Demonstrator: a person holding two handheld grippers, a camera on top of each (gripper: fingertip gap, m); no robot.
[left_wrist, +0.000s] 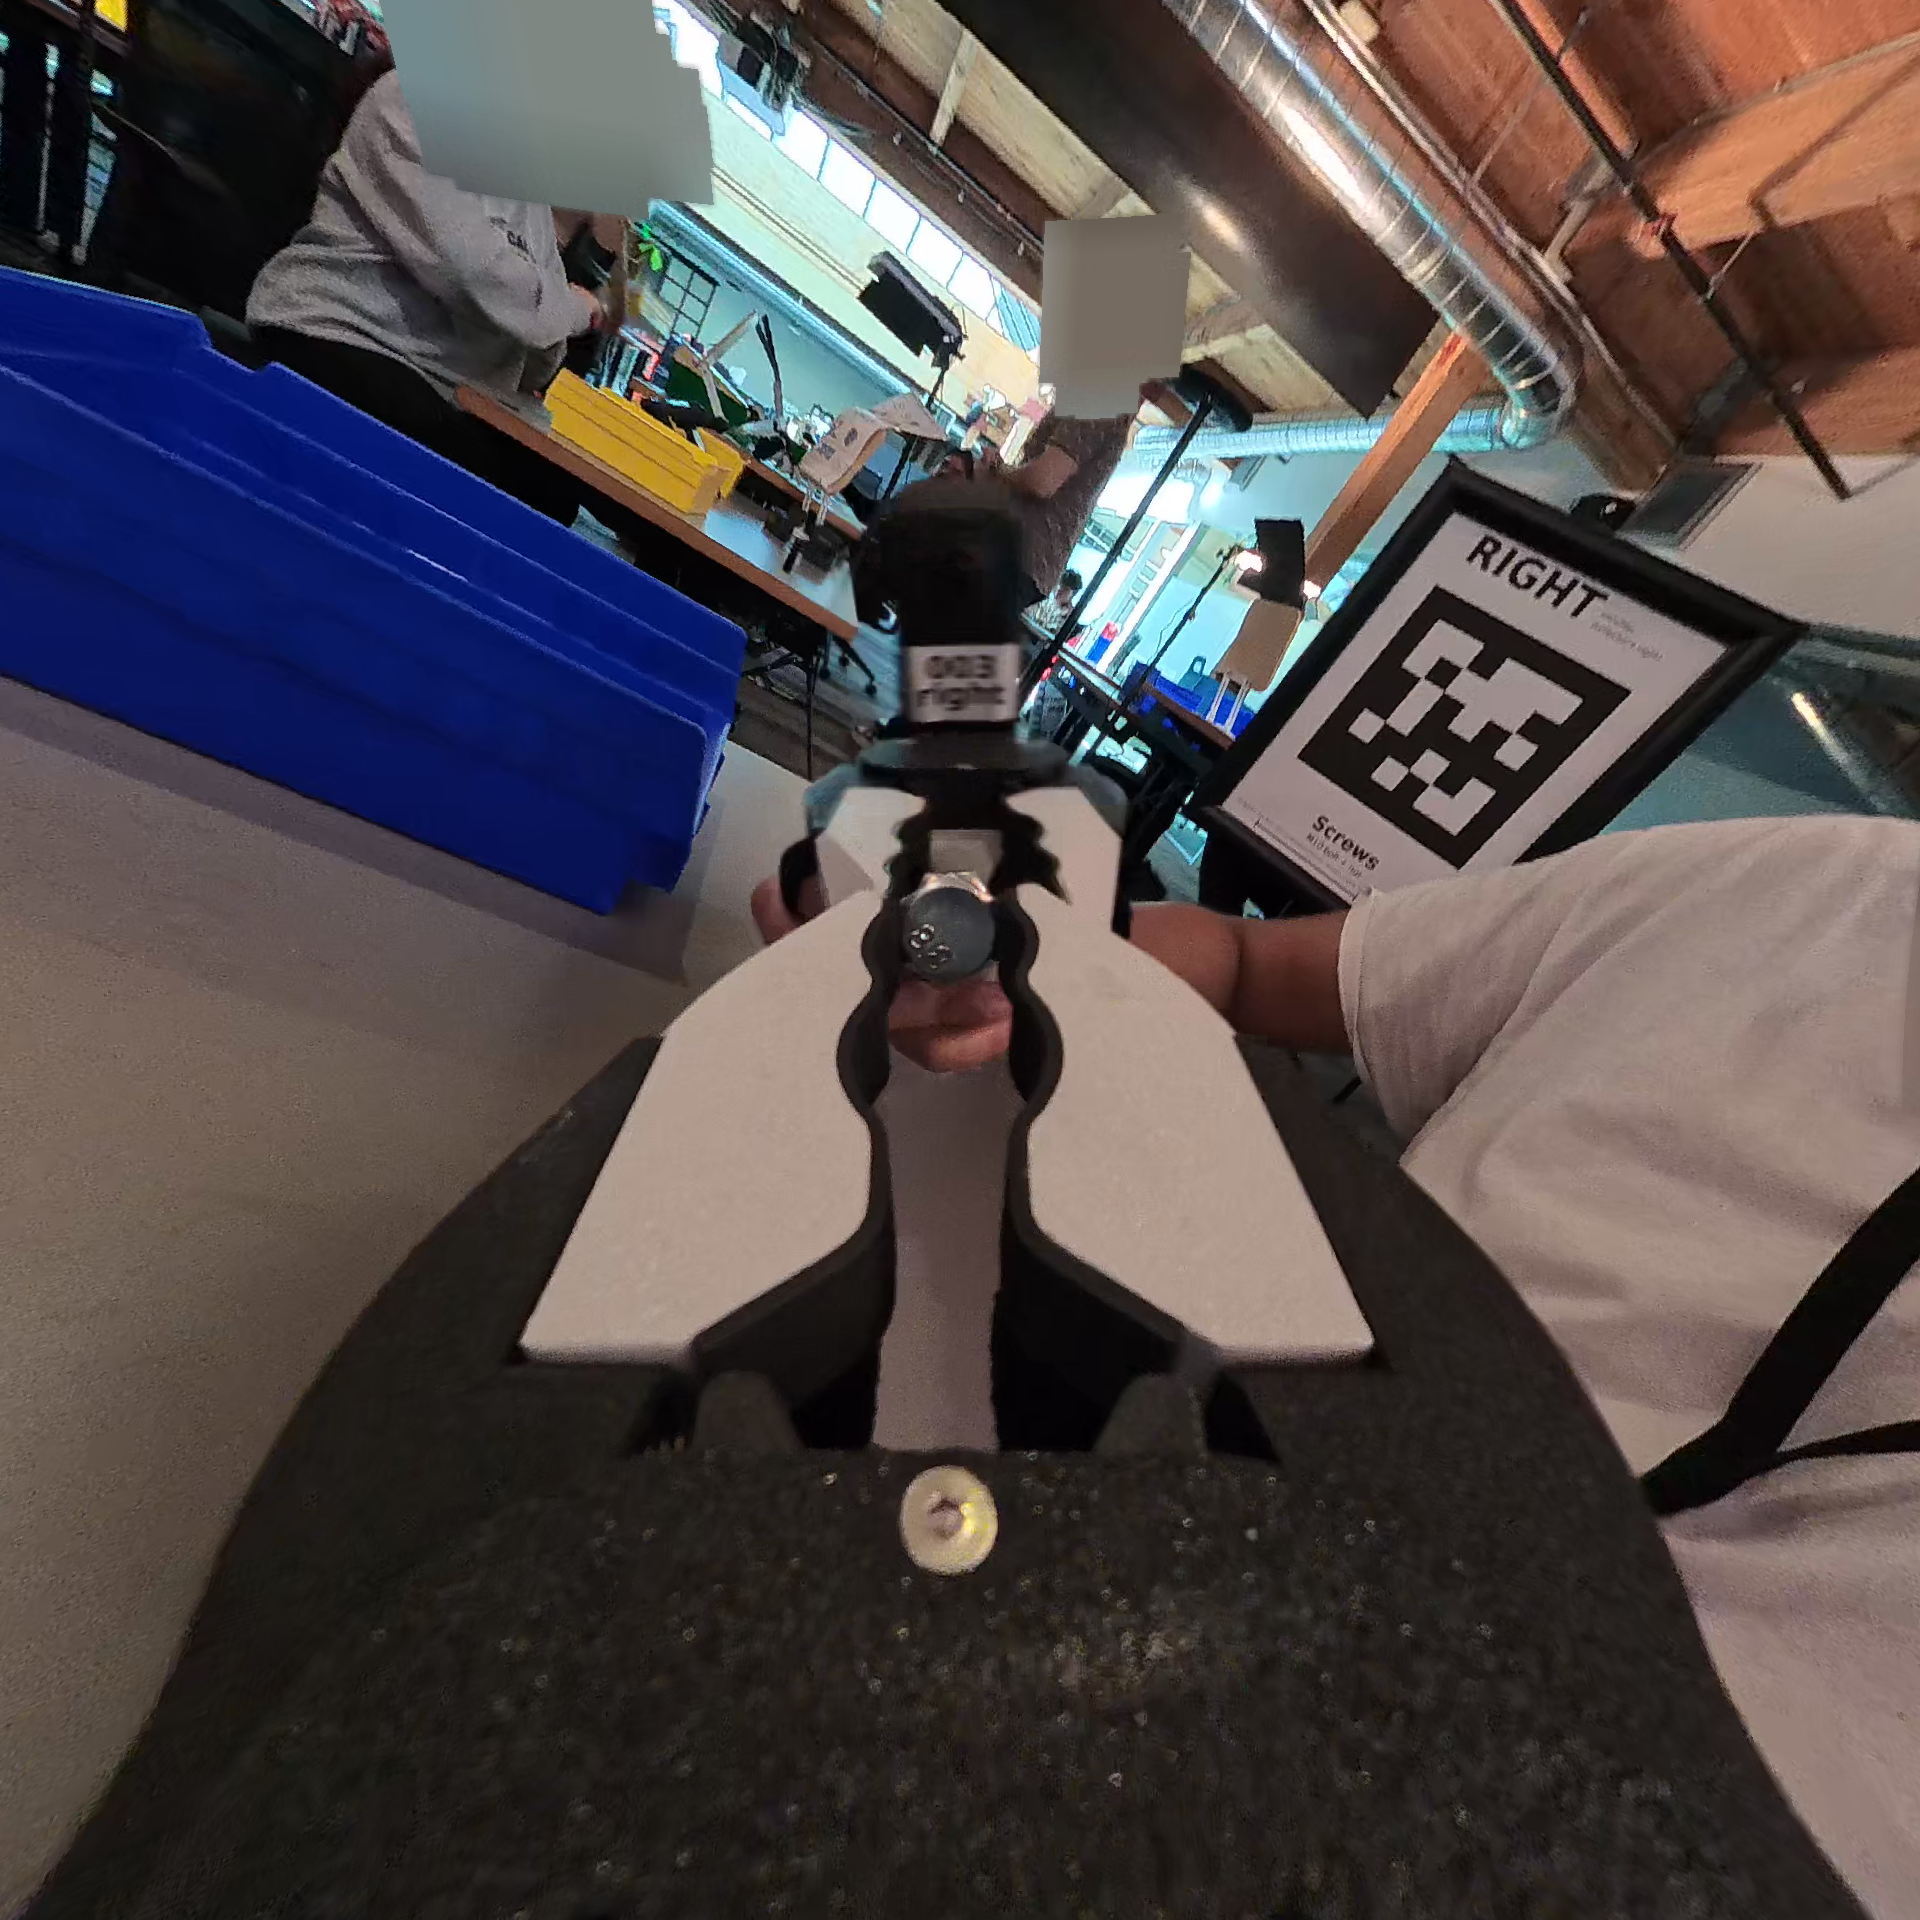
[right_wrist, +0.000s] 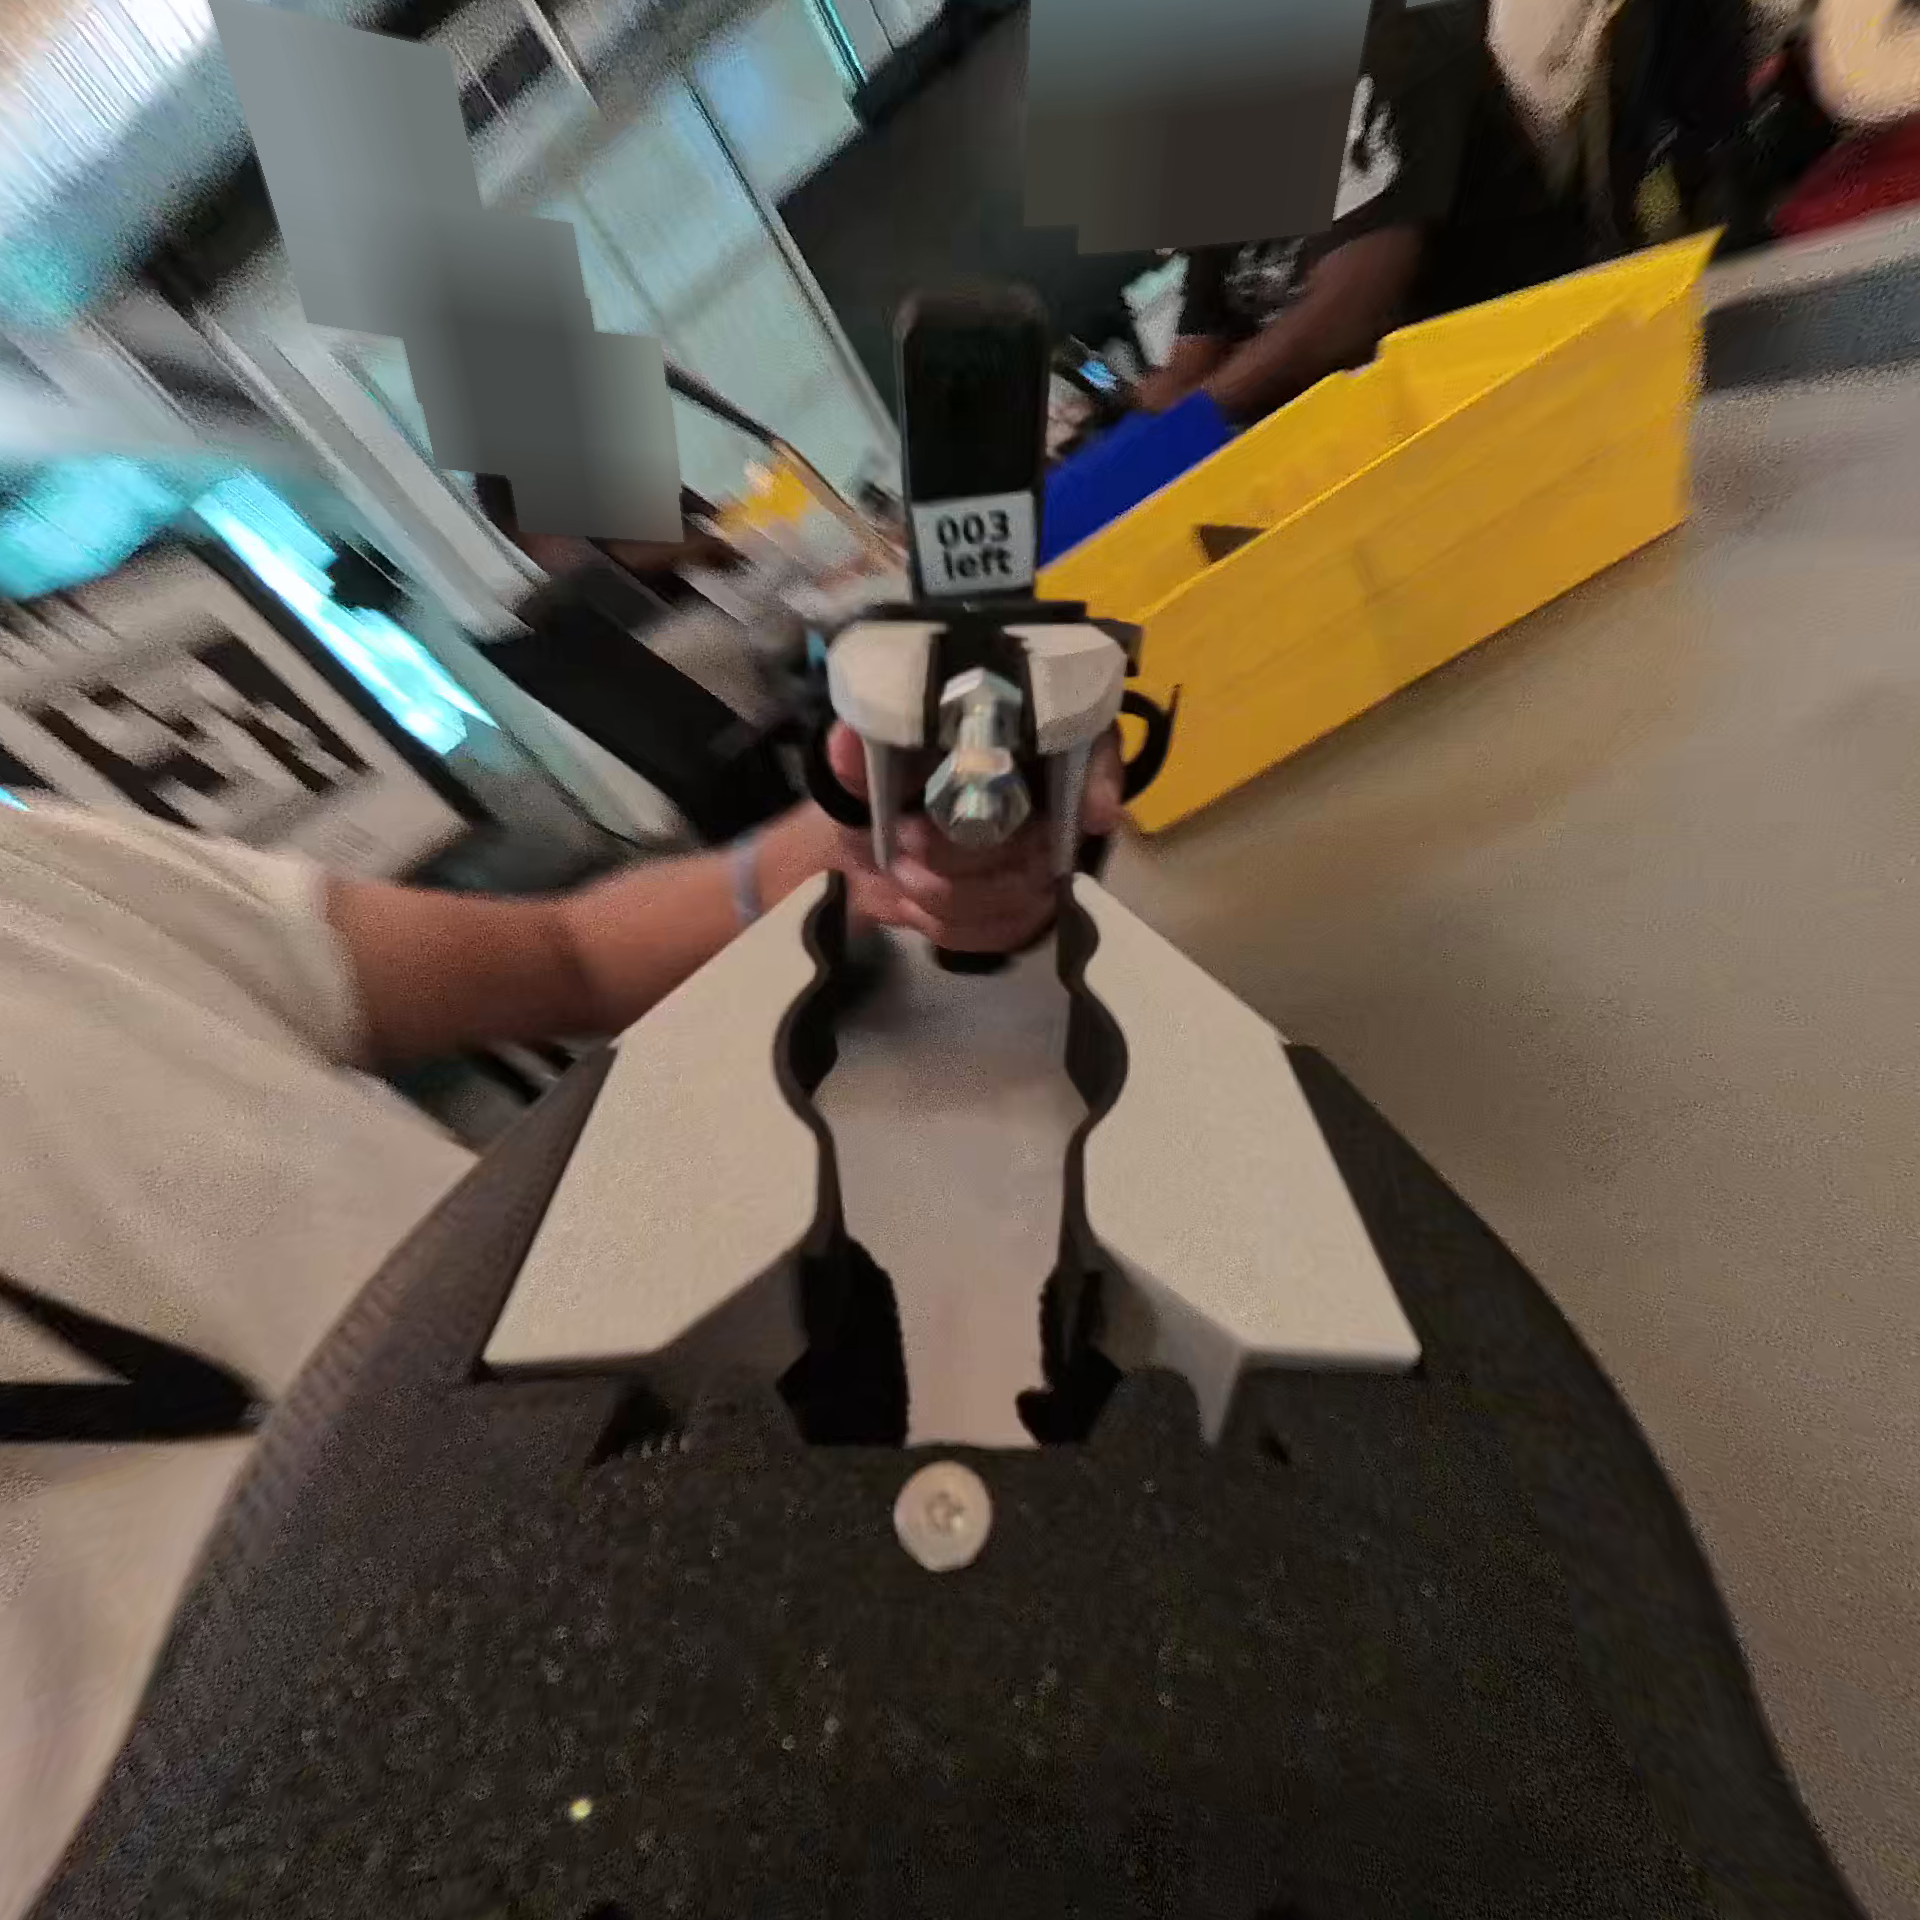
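My left gripper (left_wrist: 943, 940) is shut on the head of a silver bolt (left_wrist: 940, 935), which points away from it. The right wrist view shows the left gripper (right_wrist: 977, 691) head-on, with the bolt (right_wrist: 977, 743) sticking out towards my right gripper and a hex nut (right_wrist: 977, 800) on its near end. My right gripper (right_wrist: 948, 925) is open and empty, its fingertips (right_wrist: 1081, 914) a little short of the nut. In the left wrist view the right gripper (left_wrist: 961, 842) faces me, open, just beyond the bolt. A hand holds each gripper.
Stacked blue bins (left_wrist: 364, 623) stand on the pale table (left_wrist: 208, 1091) to the left. A yellow bin (right_wrist: 1403, 540) lies on the table at the right. A framed sign with a black-and-white marker (left_wrist: 1475, 707) stands behind. People stand at tables beyond. The tips of both grippers are at nearly the same place.
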